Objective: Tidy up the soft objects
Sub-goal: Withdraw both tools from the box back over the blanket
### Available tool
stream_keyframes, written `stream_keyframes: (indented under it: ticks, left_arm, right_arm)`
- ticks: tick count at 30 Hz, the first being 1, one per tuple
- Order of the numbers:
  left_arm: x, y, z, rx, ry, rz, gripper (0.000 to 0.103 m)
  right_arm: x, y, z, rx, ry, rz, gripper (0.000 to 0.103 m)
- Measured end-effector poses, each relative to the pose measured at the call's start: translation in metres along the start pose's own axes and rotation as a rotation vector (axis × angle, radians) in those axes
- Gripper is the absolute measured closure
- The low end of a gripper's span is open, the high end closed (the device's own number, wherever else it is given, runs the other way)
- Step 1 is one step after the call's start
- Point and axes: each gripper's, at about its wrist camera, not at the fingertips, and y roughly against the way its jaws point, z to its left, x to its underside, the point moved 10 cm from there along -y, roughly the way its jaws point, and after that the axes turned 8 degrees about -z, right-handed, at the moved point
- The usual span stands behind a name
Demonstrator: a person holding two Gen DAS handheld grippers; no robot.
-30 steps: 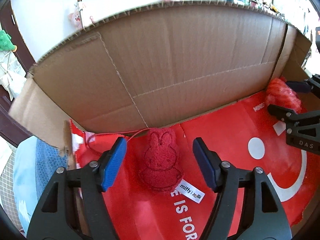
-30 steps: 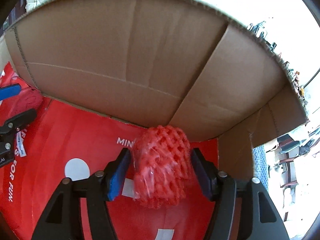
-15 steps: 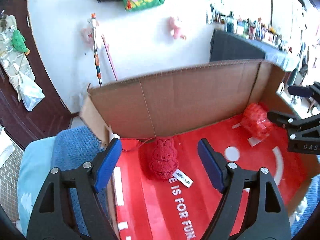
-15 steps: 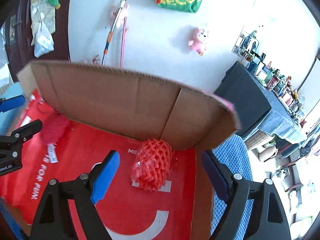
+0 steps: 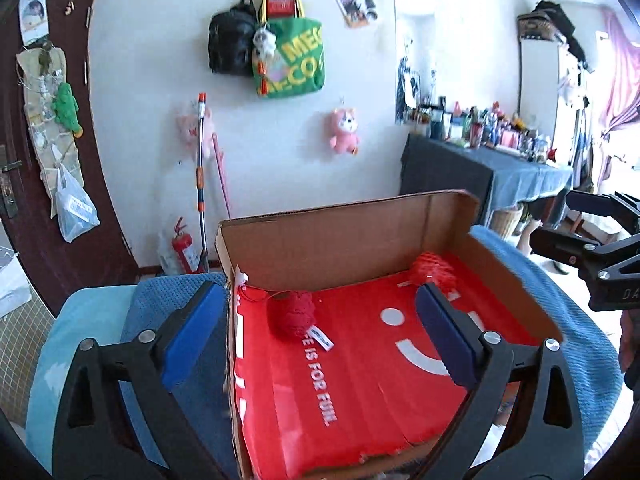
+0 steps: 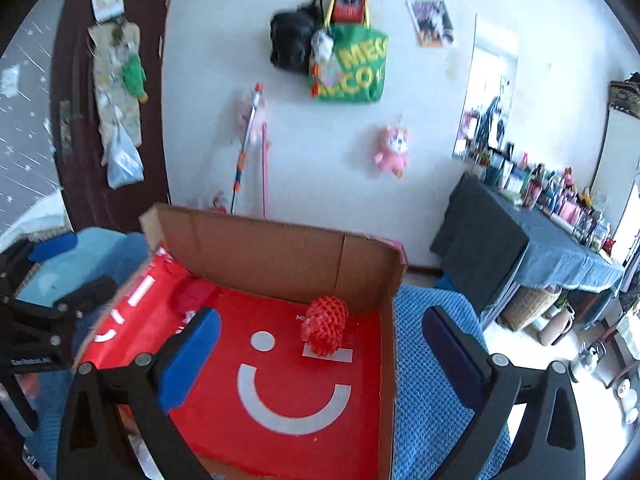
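A cardboard box (image 5: 340, 236) lined with a red bag stands on a blue towel. A red plush rabbit (image 5: 294, 314) with a white tag lies at the box's far left, and a red foam net (image 6: 326, 330) lies at its far right. My left gripper (image 5: 316, 292) hovers above the near left side of the box, its jaws opening with nothing between them. My right gripper (image 6: 322, 314) hovers above the near right side, its jaws also opening and empty. In each wrist view the other gripper shows at the frame's edge, the right gripper (image 5: 560, 220) and the left gripper (image 6: 76, 266).
The blue towel (image 6: 432, 360) spreads beyond both sides of the box. A white wall behind carries hanging bags (image 5: 288, 56) and a pink plush (image 5: 344, 130). A mop handle (image 5: 200, 168) and a fire extinguisher (image 5: 182, 246) stand at the wall. A cloth-covered table (image 5: 480, 168) with bottles is at the right.
Both grippers rose and drew back out of the box while their jaws spread wider. The plush rabbit and the foam net stayed on the red liner.
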Motion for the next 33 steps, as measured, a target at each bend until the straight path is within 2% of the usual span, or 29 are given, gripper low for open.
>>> stream_keyframes:
  ticks: [5,10,16,23,33]
  left_arm:
    - [0.006,0.047,-0.008,0.013,0.039,-0.084,0.0]
    - [0.025,0.089,-0.01,-0.027,0.035,-0.163,0.0]
    - [0.054,0.117,-0.013,-0.033,0.066,-0.196,0.0]
    - [0.091,0.137,-0.027,-0.07,0.027,-0.215,0.0]
    - [0.139,0.141,-0.039,-0.032,0.046,-0.168,0.0]
  right_arm:
    - [0.001,0.058,0.002,-0.021,-0.02,-0.103,0.0]
    - [0.018,0.107,0.012,-0.031,-0.019,-0.193,0.0]
    - [0.05,0.148,0.016,-0.016,-0.041,-0.282,0.0]
    - [0.094,0.165,0.017,0.028,-0.078,-0.314,0.0]
    - [0.15,0.158,0.025,0.062,-0.105,-0.301,0.0]
